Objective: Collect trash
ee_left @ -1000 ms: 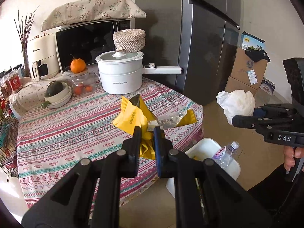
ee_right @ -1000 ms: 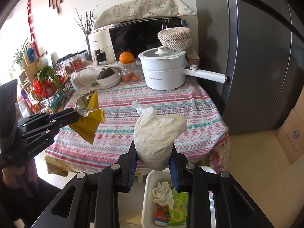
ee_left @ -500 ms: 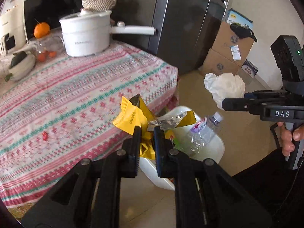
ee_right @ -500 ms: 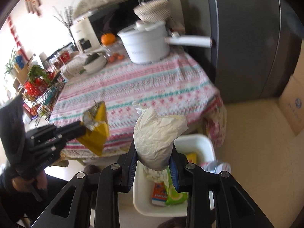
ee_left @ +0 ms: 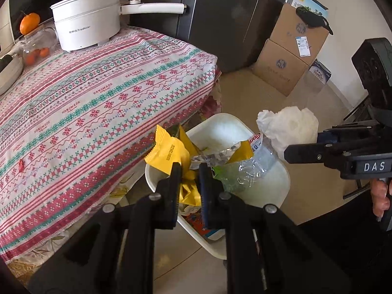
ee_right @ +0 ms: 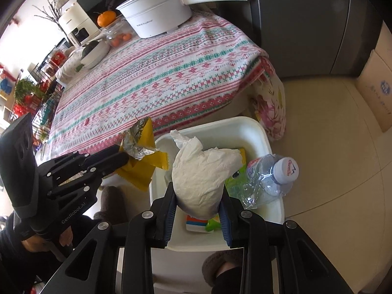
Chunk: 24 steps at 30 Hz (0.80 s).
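Left claw: the left gripper (ee_left: 188, 171) pinches a yellow snack wrapper (ee_left: 171, 152) between narrow jaws that have just been easing apart; the wrapper sits between the pads, foil lining torn open, held above the near rim of the bin so it can drop straight in.
Right claw: the right gripper (ee_right: 198, 196) clasps a crumpled white tissue wad (ee_right: 203, 174), its jaws likewise just widening around the bulge; the wad hangs directly over the bin's open mouth, a position that suggests release is the step in hand.
Bin: a white plastic waste bin (ee_right: 245, 125) stands on the floor just beside the table's edge, placed where trash swept from the table falls within easy reach.
Already collected: a crushed clear water bottle (ee_right: 269, 176) leans on the bin's right rim; green and orange packets lie at the bottom, though their make is too hidden to name.
Table: the striped tablecloth (ee_left: 98, 98) looks bare of litter near the bin, apart from what may be a small red scrap (ee_left: 21, 164).
Far end: a white electric pot (ee_left: 85, 27) and an orange (ee_left: 29, 23) stand well apart from the work.
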{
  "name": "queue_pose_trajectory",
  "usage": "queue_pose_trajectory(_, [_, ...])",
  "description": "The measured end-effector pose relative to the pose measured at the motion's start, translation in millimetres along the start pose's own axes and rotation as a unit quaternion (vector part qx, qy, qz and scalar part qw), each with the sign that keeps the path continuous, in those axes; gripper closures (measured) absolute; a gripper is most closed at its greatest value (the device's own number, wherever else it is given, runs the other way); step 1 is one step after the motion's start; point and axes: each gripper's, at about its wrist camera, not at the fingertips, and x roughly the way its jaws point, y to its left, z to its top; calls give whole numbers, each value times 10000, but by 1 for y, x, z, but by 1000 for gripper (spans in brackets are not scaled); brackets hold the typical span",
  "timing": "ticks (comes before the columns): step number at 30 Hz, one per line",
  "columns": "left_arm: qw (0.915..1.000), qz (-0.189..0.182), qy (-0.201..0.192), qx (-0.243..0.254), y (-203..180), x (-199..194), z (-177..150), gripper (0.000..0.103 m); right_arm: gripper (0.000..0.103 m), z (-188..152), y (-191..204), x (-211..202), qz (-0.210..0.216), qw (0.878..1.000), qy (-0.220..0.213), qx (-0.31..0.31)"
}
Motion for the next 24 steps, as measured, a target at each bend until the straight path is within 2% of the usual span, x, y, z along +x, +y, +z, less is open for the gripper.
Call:
queue_pose_trajectory(1, [10000,20,18,-14,0,0,0,77,68,0,-2,0,3,10000,-2,45])
queue_pose_trajectory(3, [9999,106,32,-36,2,0,1,66,59,2,-5,-1,-14,9999,24,168])
queue_pose_trajectory(4, [9998,197,60,-42,3,0,2,55,49,3,-7,-1,-29,9997,27,232])
queue_pose_trajectory(5, [9996,271,58,-64,5,-2,2,48,45,4,-8,-2,-69,9996,8,291])
queue_pose_trajectory(9, [9990,419,18,-146,11,-9,6,39,38,6,-7,-12,-66,9994,-180,294])
queue_pose_trajectory(11, [9986,485,-51,-200,14,-16,6,31,35,8,-7,-13,-70,9993,-205,311])
queue_pose_trajectory(15, [9970,705,-155,-261,18,-31,9,26,34,10,-3,-12,-199,9991,-225,288])
queue_pose_trajectory(17, [9969,659,-183,-388,25,-39,12,19,34,10,0,-14,-351,9987,-303,209])
queue_pose_trajectory(19, [9965,619,-176,-533,33,-46,11,19,34,11,1,-16,-380,9985,-361,172])
queue_pose_trajectory(22, [9957,633,16,-683,44,-45,-5,19,33,11,1,-16,-349,9984,-387,210])
queue_pose_trajectory(24, [9949,693,325,-662,49,-32,-29,18,32,11,-1,-14,-372,9984,-362,233])
